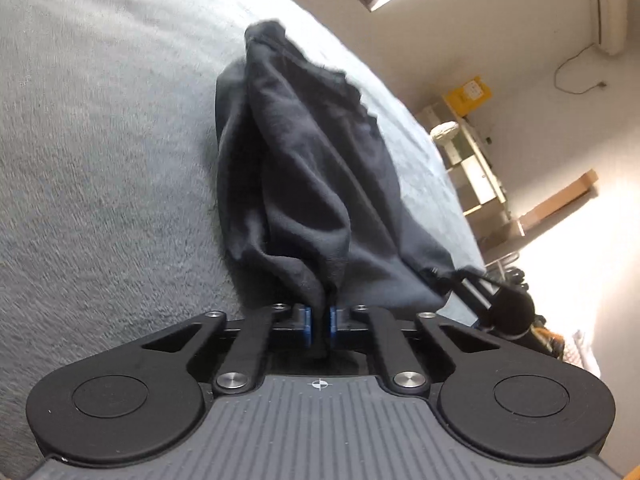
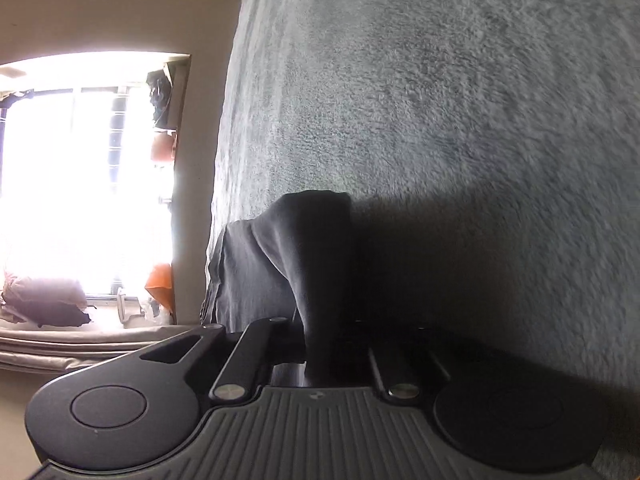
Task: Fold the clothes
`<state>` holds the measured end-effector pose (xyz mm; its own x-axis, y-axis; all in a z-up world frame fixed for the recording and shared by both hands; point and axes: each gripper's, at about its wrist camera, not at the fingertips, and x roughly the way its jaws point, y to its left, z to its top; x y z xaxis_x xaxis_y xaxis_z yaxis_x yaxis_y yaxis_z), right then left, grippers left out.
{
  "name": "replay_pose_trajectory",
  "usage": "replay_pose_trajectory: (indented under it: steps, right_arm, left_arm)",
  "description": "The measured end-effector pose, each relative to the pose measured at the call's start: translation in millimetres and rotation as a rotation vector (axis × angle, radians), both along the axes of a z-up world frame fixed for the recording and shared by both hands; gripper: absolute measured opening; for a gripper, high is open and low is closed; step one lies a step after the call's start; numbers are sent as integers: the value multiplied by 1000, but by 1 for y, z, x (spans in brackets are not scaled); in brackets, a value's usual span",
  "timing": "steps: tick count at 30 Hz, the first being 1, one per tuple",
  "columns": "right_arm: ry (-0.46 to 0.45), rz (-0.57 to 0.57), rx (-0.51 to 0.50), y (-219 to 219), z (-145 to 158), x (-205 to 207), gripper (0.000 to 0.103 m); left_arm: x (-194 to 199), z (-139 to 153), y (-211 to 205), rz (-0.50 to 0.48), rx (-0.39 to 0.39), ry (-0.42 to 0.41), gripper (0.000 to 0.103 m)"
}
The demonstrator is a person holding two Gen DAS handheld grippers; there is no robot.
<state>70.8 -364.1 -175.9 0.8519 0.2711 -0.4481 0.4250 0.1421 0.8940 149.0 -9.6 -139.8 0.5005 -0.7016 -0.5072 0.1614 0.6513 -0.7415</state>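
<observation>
A dark grey garment [image 1: 304, 184] lies bunched on a light grey fleece blanket [image 1: 104, 152]. In the left wrist view my left gripper [image 1: 319, 320] is shut on a fold of the garment, the cloth pinched between its blue pads [image 1: 306, 320]. The other gripper shows at the right edge of that view, its dark tip [image 1: 508, 312] at the garment's far corner. In the right wrist view my right gripper [image 2: 320, 344] is shut on the same dark garment [image 2: 280, 264], whose cloth rises from between the jaws; the fingertips are in deep shadow.
The blanket [image 2: 460, 120] spreads far ahead of both grippers. Shelves [image 1: 472, 160] and a yellow box [image 1: 468, 96] stand by the wall beyond the bed's edge. A bright window [image 2: 80, 176] and bedding lie left of the right gripper.
</observation>
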Motion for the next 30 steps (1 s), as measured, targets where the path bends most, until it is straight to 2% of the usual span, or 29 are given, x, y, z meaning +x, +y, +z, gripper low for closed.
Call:
replay_pose_trajectory:
  steps: [3,8,11,15,17,18,19,20,22,24,27,30]
  right_arm:
    - [-8,-20,8,14,6,-17,5]
    - [6,-30,39,49,15,-65,5]
    - [54,7,36,76,19,-104,5]
    - [130,86,23,102,18,-144,5]
    - [179,150,7,104,13,-147,11]
    - [193,181,-4,102,13,-145,17]
    - [204,210,-17,99,14,-143,20]
    - [215,242,-38,97,19,-143,24]
    - [242,328,-119,93,40,-144,52]
    - [267,403,-228,88,66,-152,63]
    - [265,481,-411,82,109,-165,63]
    - [158,526,-598,85,142,-155,64]
  left_arm:
    - [-5,8,21,-30,-11,5,3]
    - [-18,25,56,-136,-6,25,3]
    - [-39,31,77,-241,54,45,3]
    - [-71,25,99,-350,125,111,3]
    - [-81,23,100,-383,195,74,9]
    - [-86,23,100,-397,234,50,12]
    - [-88,23,100,-403,263,30,18]
    - [-90,25,103,-407,274,18,21]
    - [-93,31,114,-415,281,1,27]
    - [-94,39,124,-413,292,-9,34]
    - [-88,60,131,-353,310,-48,40]
    - [-75,70,136,-259,292,-107,50]
